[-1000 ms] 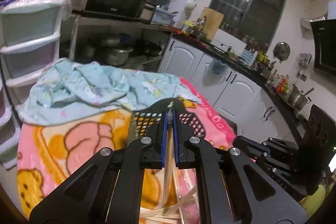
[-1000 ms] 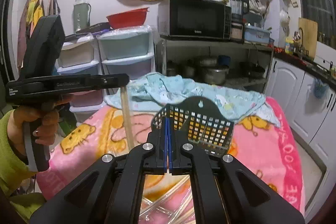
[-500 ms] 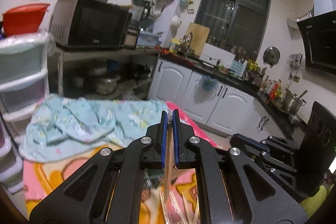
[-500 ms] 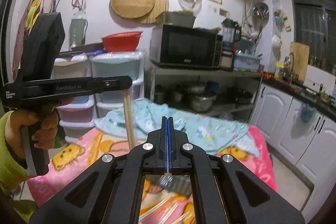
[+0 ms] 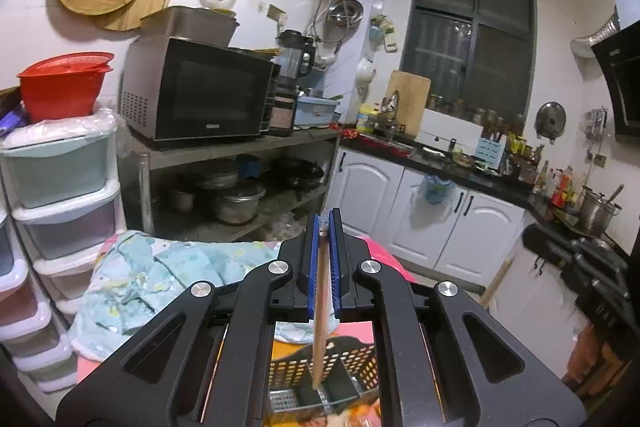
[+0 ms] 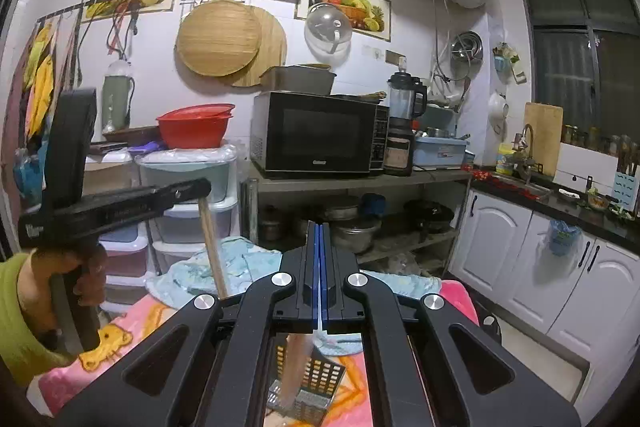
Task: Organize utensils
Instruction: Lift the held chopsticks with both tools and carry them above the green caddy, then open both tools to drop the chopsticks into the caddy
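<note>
My left gripper [image 5: 325, 227] is shut on a wooden chopstick [image 5: 320, 315] that hangs down, its lower tip over the black mesh utensil basket [image 5: 352, 367]. In the right wrist view the left gripper [image 6: 200, 187] and its chopstick [image 6: 214, 251] show at the left, held by a hand. My right gripper [image 6: 319, 227] is shut on a thin pale utensil [image 6: 320, 327], whose kind I cannot tell, hanging down above the same basket [image 6: 316, 383].
The basket stands on a pink cartoon blanket [image 6: 120, 331] with a light blue cloth [image 5: 160, 279] at its far side. Behind are plastic drawers [image 5: 60, 187], a shelf with a microwave [image 5: 200, 95] and pots, and white kitchen cabinets [image 5: 440, 219] to the right.
Both grippers have risen well above the table, each lifting its utensil; the basket has dropped from the middle of the views to below the jaws.
</note>
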Available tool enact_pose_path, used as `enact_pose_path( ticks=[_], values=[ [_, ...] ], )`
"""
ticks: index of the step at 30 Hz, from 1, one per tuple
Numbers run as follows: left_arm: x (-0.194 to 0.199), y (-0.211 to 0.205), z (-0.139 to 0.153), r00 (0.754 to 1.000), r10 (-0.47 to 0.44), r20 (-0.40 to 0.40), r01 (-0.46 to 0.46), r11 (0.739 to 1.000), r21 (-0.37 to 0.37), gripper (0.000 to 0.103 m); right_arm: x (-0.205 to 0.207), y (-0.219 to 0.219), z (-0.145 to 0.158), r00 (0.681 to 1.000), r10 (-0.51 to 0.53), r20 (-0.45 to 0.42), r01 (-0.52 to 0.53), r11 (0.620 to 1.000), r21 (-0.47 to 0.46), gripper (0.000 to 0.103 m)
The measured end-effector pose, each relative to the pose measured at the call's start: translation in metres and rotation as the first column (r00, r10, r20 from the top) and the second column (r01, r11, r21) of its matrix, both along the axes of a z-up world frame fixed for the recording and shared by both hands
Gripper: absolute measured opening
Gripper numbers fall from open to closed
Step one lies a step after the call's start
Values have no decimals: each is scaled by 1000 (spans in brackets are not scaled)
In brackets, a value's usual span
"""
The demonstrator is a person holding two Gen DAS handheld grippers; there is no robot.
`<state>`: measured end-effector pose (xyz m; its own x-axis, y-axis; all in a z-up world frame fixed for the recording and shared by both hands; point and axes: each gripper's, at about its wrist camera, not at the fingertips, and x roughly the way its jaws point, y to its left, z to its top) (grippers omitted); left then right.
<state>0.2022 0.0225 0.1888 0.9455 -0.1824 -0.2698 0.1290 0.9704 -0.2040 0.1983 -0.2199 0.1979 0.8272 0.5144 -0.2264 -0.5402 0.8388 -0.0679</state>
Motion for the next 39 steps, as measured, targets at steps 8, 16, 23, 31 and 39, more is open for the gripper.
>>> enact_pose_path(
  ticks=[8, 16, 23, 31, 39],
  values=[
    [15, -2, -17, 1000, 28, -13, -28, 999, 29, 3, 27, 9, -10, 999, -32, -25, 32, 999, -25, 1],
    [23, -11, -38, 999, 29, -20, -28, 997, 76, 3, 42, 20, -32, 996, -31, -78, 26, 998, -61, 1],
    [30, -10, -59, 997, 28, -68, -24, 998, 66, 3, 48, 25, -50, 992, -25, -125, 15, 997, -80, 1],
    [32, -2, -79, 992, 34, -120, -29, 999, 42, 20, 57, 27, -66, 983, -52, -175, 38, 996, -81, 2],
    [21, 11, -82, 988, 67, -136, -65, 998, 17, 59, 56, 22, -79, 976, -75, -203, 59, 995, -80, 36]
  ],
)
